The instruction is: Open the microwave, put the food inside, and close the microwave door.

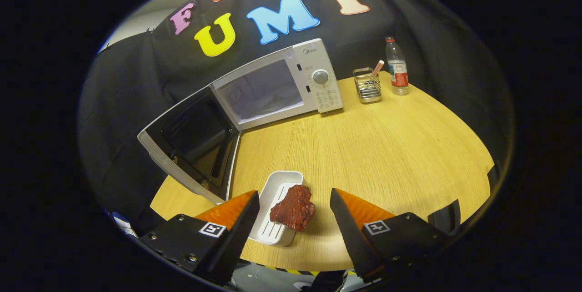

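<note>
A white microwave (291, 83) stands at the back of the round wooden table (386, 146), its door (193, 144) swung wide open to the left and its cavity lit. A dark red chunk of meat (293, 208) lies partly on a white ribbed tray (276, 205) near the table's front edge. My gripper (294, 203) hovers above them, open, with the meat and the tray's right side in the gap between its fingers; neither finger touches the food.
A metal mesh holder (367, 85) with a utensil and a clear water bottle (397, 68) stand to the right of the microwave at the table's back. The open door juts out over the table's left side. Bare wood stretches between the tray and the microwave.
</note>
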`<state>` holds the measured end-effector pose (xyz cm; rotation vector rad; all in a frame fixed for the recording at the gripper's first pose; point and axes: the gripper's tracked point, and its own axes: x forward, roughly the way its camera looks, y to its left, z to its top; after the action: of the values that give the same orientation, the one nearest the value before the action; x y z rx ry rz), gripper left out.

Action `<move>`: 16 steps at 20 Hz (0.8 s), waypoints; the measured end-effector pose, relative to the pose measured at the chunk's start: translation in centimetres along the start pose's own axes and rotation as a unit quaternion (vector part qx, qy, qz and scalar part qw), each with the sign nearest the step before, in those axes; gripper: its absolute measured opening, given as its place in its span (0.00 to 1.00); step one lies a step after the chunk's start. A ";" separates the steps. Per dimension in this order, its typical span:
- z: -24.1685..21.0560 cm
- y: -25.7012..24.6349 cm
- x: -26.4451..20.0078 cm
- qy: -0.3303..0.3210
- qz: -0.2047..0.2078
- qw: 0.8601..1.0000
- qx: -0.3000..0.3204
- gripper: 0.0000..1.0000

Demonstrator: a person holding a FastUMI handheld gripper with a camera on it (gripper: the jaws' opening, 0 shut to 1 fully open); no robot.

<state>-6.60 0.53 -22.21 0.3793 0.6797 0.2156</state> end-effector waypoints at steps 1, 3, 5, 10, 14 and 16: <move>-0.4 0.0 0.1 0.006 0.001 1.000 0.007 0.88; -0.9 -0.3 1.0 0.017 -0.002 0.999 0.027 0.71; -1.3 0.2 1.5 0.026 0.006 0.999 0.043 0.67; -1.5 0.4 2.0 0.037 0.023 0.995 0.087 0.28; -1.0 0.0 2.1 0.030 0.012 0.992 0.121 0.15; -1.0 0.6 1.8 0.030 0.007 0.994 0.107 0.06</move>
<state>-5.92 1.85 -23.69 0.5844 0.7610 0.1691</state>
